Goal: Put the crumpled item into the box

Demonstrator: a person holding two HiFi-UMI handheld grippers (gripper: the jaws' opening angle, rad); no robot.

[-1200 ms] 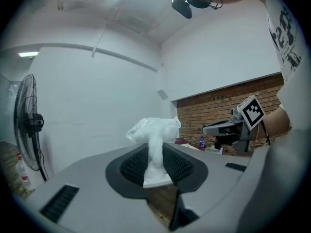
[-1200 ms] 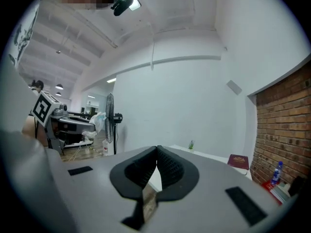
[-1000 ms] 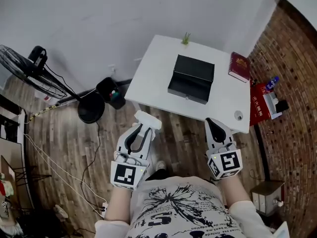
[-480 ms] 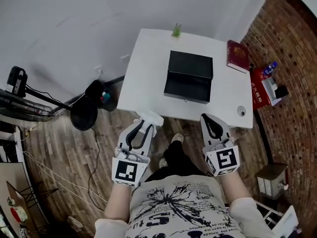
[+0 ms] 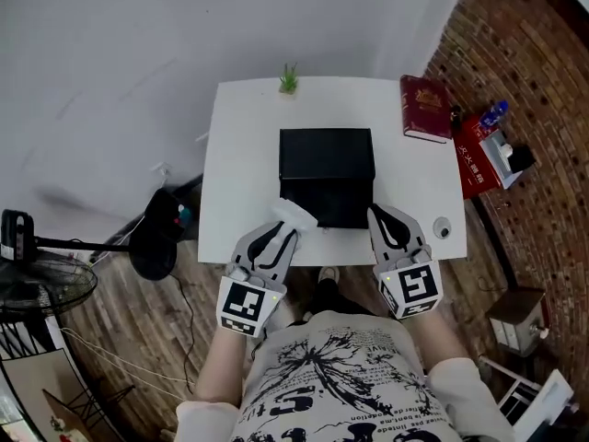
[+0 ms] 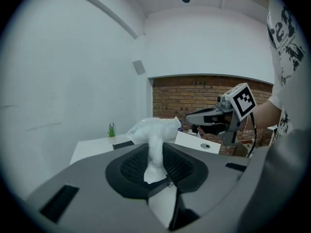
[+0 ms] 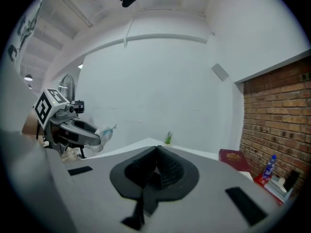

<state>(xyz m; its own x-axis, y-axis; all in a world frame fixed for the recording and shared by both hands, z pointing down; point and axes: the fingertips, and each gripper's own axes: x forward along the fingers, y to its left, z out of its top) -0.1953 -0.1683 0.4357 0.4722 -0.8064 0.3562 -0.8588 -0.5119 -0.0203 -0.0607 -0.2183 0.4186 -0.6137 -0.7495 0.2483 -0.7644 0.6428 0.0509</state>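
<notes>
A black box (image 5: 327, 175) stands in the middle of a white table (image 5: 241, 155). My left gripper (image 5: 283, 226) is shut on a white crumpled item (image 5: 296, 213), which hangs over the table's near edge, just in front of the box's left front corner. In the left gripper view the crumpled item (image 6: 154, 136) bulges out above the pinching jaws of the left gripper (image 6: 155, 154). My right gripper (image 5: 384, 215) is shut and empty near the box's right front corner. In the right gripper view its jaws meet with nothing between them at the right gripper (image 7: 156, 150); the crumpled item (image 7: 104, 133) shows at left.
On the table stand a small green plant (image 5: 289, 78) at the far edge, a red book (image 5: 424, 109) at the far right and a small round object (image 5: 443, 229) near the right front corner. A fan (image 5: 46, 279) and a black round base (image 5: 156, 247) stand on the floor left; red items (image 5: 483, 155) lie by the brick wall.
The table has come closer and turned square to me. Both grippers moved forward from over the floor to the table's near edge, the left still holding the crumpled item.
</notes>
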